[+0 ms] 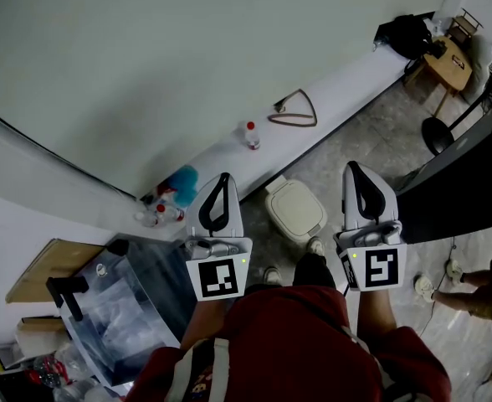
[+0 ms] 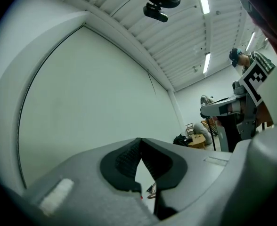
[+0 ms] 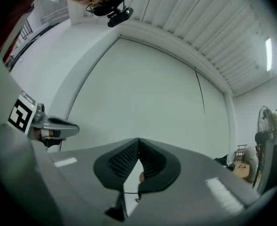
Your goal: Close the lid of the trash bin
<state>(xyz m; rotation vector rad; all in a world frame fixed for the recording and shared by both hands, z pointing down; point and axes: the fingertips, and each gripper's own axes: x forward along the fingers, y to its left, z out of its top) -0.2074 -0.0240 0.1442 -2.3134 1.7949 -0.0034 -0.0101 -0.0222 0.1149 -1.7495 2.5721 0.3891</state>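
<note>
Fingers (image 2: 122, 161) of left gripper (image 1: 222, 178) pressed together, empty; right gripper (image 1: 352, 170) likewise. Trash bin (image 1: 278, 193) on floor (image 1: 371, 141), frame centre, btwn both. Lid (image 1: 299, 210) prob. light, stiff plastic: push top near front edge.

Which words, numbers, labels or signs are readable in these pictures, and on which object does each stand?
No text is readable.
Left gripper, right gripper: square black-and-white marker patterns, no letters.
Bottle: label too small to read.
Red shirt: print too blurred to read.
</note>
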